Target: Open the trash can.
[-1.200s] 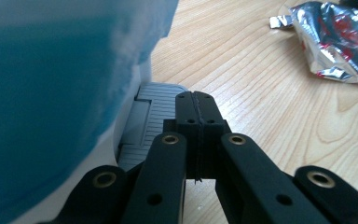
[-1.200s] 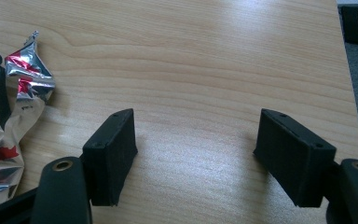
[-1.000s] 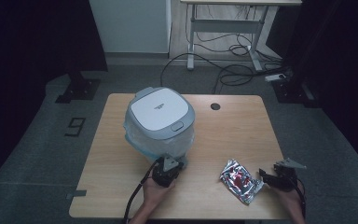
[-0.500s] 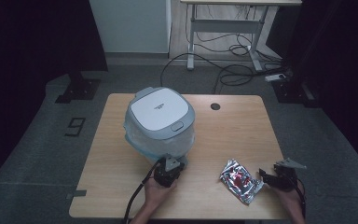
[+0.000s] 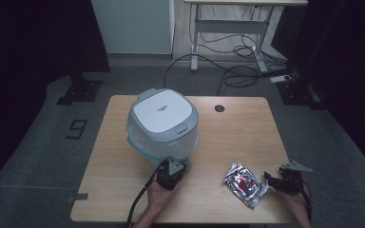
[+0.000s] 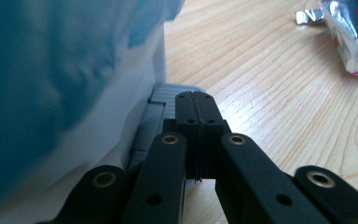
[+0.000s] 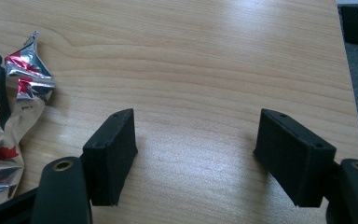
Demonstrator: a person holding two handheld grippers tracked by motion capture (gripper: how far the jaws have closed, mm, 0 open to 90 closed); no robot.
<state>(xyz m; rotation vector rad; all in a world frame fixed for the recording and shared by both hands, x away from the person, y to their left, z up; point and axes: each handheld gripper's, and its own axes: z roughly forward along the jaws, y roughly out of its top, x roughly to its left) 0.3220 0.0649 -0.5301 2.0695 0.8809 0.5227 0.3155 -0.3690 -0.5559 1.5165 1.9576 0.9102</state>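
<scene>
Rice cooker [image 5: 164,124], pale grey with a white lid and wrapped in a bluish translucent bag, sits on the wooden table [image 5: 237,130] directly ahead of the left tongs [image 5: 174,167], which press close against its near side. In the left gripper view those tongs [image 6: 197,100] have their jaws shut flat together with nothing between them, the tips lying beside a grey ledge [image 6: 168,93] at the cooker's foot. Whether the tips actually touch that ledge is hard to judge. Most of that view's left half is a blur of blue and white bag [image 6: 51,93], too close to make out any detail, and the cooker's body behind it cannot be read.

A crumpled silver and red foil packet [image 5: 244,183] lies on the table between the two tongs, just beside the right tongs [image 5: 272,179] and well apart from the left ones. In the right gripper view the right tongs [image 7: 196,140] stand wide open over bare wood, holding nothing; the packet [image 7: 9,112] lies off to the left of their left jaw, cut by the frame edge, so its full shape is lost. Printing on it is too creased to read.

In the high view the person's hands are partly cut off at the bottom edge, and a dark cable [image 5: 140,202] trails from the left tongs out of frame.
</scene>
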